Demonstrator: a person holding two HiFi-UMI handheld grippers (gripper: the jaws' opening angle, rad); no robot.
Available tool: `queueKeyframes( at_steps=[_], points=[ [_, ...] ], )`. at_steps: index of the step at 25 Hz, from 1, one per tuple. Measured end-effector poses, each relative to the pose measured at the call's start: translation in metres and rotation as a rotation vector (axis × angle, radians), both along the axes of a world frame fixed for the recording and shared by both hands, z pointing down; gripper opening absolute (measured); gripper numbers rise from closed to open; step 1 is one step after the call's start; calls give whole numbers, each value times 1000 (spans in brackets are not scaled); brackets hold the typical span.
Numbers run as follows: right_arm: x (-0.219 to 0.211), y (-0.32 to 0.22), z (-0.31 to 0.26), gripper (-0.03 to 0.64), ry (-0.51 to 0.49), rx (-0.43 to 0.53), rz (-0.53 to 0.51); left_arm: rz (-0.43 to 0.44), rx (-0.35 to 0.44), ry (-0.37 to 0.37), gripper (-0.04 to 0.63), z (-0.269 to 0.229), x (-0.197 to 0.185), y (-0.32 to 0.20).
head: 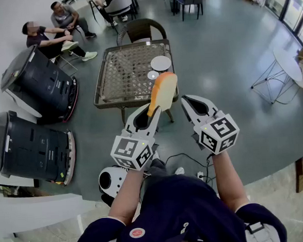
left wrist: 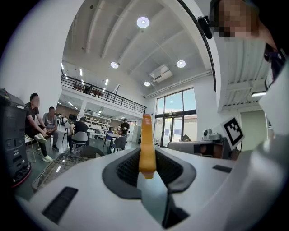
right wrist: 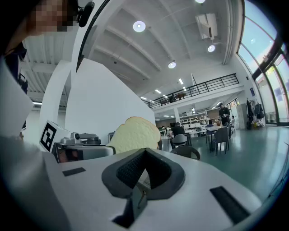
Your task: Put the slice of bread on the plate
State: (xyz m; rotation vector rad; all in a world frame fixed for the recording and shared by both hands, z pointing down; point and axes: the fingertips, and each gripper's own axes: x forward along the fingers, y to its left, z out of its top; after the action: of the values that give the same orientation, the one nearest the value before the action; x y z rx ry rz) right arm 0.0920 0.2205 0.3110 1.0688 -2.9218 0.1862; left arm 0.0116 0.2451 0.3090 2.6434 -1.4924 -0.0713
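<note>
A slice of bread [head: 163, 92] with an orange-brown crust stands upright, pinched at its lower end by my left gripper [head: 154, 111]. In the left gripper view I see the bread [left wrist: 146, 144] edge-on between the pads, and the left gripper [left wrist: 147, 170] is shut on it. My right gripper [head: 191, 101] is held level beside it on the right, jaws together with nothing between them. The right gripper view shows the bread [right wrist: 135, 134] to its left. A white plate [head: 161, 63] lies on the far right part of a wicker-topped table [head: 127, 75] ahead, well beyond both grippers.
A small round dish [head: 153, 75] sits next to the plate. A chair [head: 144, 29] stands behind the table. Two large black machines [head: 40, 81] [head: 26, 147] stand at the left. Two people sit at the back left [head: 57, 31]. A round white table [head: 287, 64] is at the right.
</note>
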Motion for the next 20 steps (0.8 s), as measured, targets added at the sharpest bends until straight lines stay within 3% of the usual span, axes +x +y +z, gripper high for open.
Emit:
queueKeyframes(
  at_steps=[20],
  points=[
    [3,-13,1,6,6,0,-10,-7,-8,4,92,3,5,-15]
  ],
)
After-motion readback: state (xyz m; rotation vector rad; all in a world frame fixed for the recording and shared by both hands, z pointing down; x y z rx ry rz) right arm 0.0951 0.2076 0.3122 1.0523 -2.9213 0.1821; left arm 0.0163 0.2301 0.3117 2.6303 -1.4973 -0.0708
